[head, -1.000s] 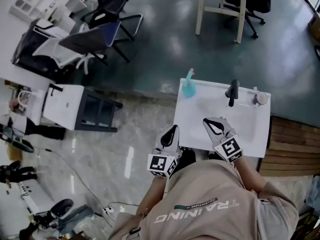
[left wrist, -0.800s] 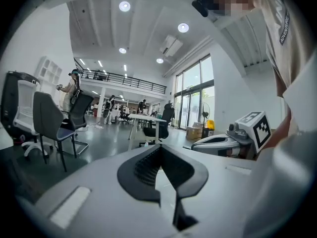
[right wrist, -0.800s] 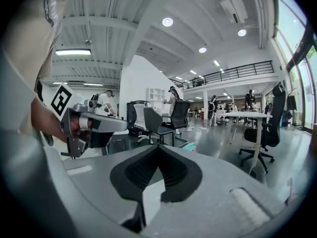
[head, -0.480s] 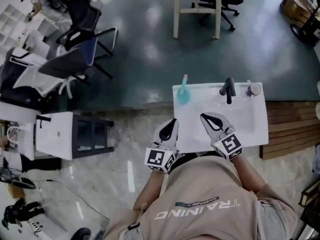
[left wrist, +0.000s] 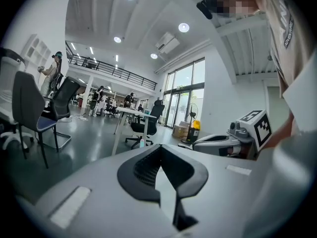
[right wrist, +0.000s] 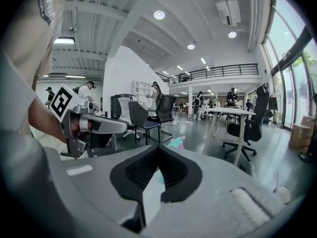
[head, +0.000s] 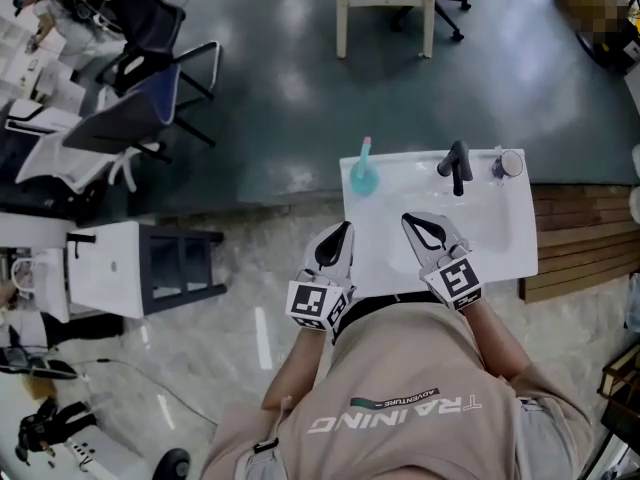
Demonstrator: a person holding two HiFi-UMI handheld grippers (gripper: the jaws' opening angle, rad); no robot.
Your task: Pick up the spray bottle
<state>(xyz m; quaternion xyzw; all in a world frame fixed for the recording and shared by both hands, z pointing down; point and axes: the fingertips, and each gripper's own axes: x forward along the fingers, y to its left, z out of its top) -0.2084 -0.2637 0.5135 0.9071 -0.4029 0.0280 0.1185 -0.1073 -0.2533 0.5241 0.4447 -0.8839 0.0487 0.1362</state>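
The spray bottle (head: 362, 175), teal with a pink head, stands upright at the far left corner of the white sink top (head: 385, 258). My left gripper (head: 343, 231) hovers over the sink's near left edge, shut and empty, well short of the bottle. My right gripper (head: 409, 220) is over the sink's near middle, also shut with nothing in it. In the right gripper view the bottle (right wrist: 177, 143) peeks out just past the closed jaws of the right gripper (right wrist: 158, 148), partly hidden by them. The left gripper (left wrist: 159, 148) shows its jaws meeting.
A black faucet (head: 457, 166) and a small round fitting (head: 510, 163) stand at the sink's far edge. Wooden decking (head: 585, 243) lies to the right, a white cabinet (head: 110, 268) and office chairs (head: 130, 128) to the left, and a table's legs (head: 385, 13) beyond.
Both grippers have edged forward over the sink's near side, the left one more. Their jaws stay shut. The bottle has not moved.
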